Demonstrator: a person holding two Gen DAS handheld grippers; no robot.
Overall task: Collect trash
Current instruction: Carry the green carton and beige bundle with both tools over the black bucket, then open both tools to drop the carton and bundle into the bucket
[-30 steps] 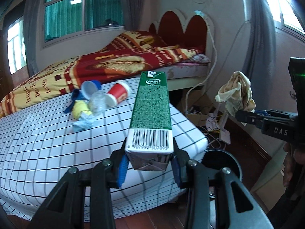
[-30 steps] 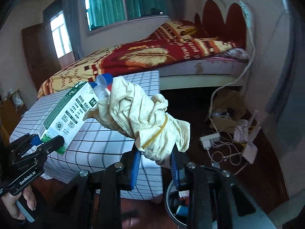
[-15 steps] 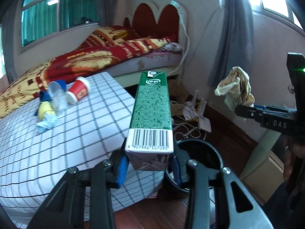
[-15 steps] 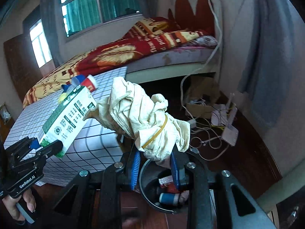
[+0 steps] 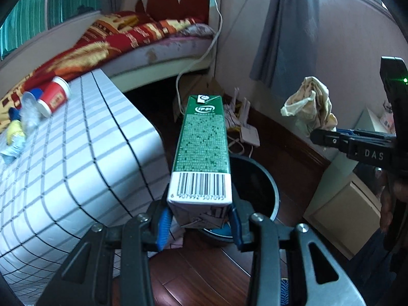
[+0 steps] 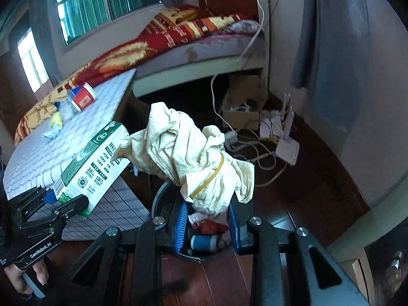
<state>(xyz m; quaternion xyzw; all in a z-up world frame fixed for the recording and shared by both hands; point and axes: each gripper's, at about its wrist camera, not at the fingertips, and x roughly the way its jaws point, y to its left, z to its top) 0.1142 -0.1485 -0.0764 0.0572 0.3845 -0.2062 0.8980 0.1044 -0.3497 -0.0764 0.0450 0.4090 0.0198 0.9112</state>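
- The left gripper (image 5: 200, 225) has its 2 blue-padded jaws pinched on the base of a green-and-white milk carton (image 5: 202, 150), which points straight out along the fingers, barcode end nearest the camera.
- The right gripper (image 6: 206, 227) has its jaws clamped on a crumpled cream cloth bundle (image 6: 193, 153) tied round with a yellow rubber band.
- Since 1 second ago, both grippers have swung off the checked bedsheet (image 5: 76, 153): the black trash bin (image 5: 257, 178) was only a sliver at the frame's lower edge and now sits directly under the carton, and in the right wrist view it lies under the cloth.
- I judge this as the carry finished, with 2 drops the likely next step.
- The carton looks rigid, its top fold intact and its bottom flaps slightly dented; the cloth is limp and could snag on a pad when let go.
- The bin already holds wrappers and a blue can (image 6: 204, 242).
- A red paper cup (image 5: 54, 97), a clear plastic cup and a yellow wrapper (image 5: 14, 132) lie on the sheet, well apart from the bin, so more trips look necessary.
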